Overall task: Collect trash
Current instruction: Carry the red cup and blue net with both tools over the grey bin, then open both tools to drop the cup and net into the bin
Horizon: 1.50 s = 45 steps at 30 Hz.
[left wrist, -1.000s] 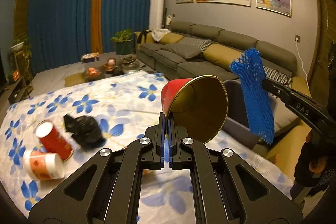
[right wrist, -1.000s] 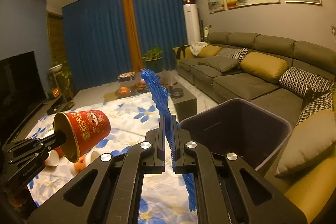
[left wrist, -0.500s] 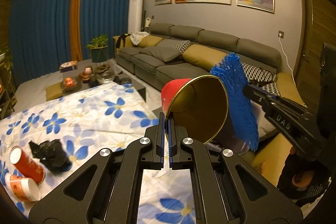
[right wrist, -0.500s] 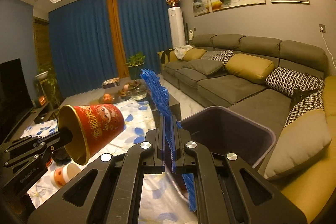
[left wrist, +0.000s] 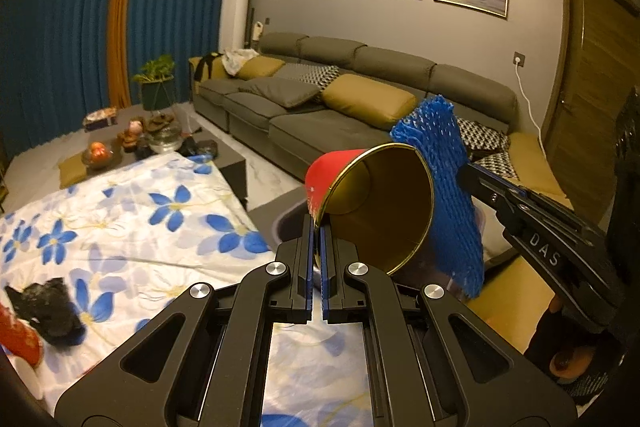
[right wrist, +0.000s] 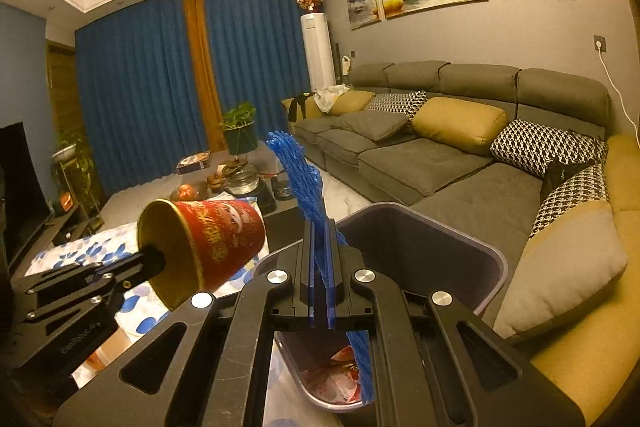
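My left gripper (left wrist: 318,231) is shut on the rim of a red paper cup (left wrist: 376,203) with a gold inside, held tipped on its side. It also shows in the right wrist view (right wrist: 208,239). My right gripper (right wrist: 320,239) is shut on a blue foam net sleeve (right wrist: 302,179), which hangs down over a grey trash bin (right wrist: 472,251). The sleeve (left wrist: 444,187) sits just right of the cup in the left wrist view. Red and white trash (right wrist: 340,367) lies in the bin's bottom. The bin is mostly hidden behind the cup in the left wrist view.
A table with a blue-flower cloth (left wrist: 132,223) carries a black crumpled bag (left wrist: 44,307) and a red cup (left wrist: 16,339) at its left. A grey sofa (right wrist: 440,155) with yellow cushions runs along the right. A low coffee table (left wrist: 136,147) stands behind.
Both grippers have swung right, away from the table and over the bin. The bin now lies directly under the blue sleeve, and the cup is close beside it.
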Each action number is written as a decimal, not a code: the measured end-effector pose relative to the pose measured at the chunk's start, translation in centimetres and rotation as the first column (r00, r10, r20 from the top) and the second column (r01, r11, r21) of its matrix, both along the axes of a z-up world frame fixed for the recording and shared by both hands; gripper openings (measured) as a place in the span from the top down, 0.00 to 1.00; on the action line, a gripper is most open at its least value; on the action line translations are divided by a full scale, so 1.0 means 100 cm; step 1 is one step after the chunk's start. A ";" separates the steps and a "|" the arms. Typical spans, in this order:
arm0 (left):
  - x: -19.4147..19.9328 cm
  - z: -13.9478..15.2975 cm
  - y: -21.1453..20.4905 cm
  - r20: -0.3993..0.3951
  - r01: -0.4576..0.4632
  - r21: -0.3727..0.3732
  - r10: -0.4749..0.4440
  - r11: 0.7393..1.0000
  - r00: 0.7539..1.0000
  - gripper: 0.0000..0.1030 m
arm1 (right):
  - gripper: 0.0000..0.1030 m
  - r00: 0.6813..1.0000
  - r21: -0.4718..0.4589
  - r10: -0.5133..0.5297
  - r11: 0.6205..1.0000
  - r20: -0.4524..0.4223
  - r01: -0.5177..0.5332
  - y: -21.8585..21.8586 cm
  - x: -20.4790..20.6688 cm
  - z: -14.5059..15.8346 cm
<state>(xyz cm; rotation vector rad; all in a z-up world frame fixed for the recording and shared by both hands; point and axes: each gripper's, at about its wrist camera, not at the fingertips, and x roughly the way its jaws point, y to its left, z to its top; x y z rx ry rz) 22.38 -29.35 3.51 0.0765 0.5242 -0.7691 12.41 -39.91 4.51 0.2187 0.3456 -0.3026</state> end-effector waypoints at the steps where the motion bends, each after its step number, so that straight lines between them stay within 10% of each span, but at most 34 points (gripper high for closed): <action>1: 0.002 -0.002 -0.003 -0.009 0.006 -0.006 -0.007 1.000 1.000 0.98 | 0.95 1.000 0.004 -0.003 1.000 0.003 0.003 -0.002 0.000 0.000; 32: 0.037 -0.063 -0.078 -0.193 0.140 -0.026 -0.142 0.990 0.971 0.98 | 0.94 0.997 0.119 -0.076 0.990 -0.015 0.077 -0.048 0.020 -0.031; 36: 0.038 -0.069 -0.078 -0.221 0.142 -0.033 -0.145 0.989 0.964 0.97 | 0.72 0.997 0.134 -0.077 0.988 -0.020 0.079 -0.051 0.020 -0.033; 45: 0.033 -0.066 -0.049 -0.184 0.033 -0.021 -0.037 0.999 0.982 0.29 | 0.50 0.995 0.122 -0.099 0.988 0.018 0.096 -0.045 0.004 -0.023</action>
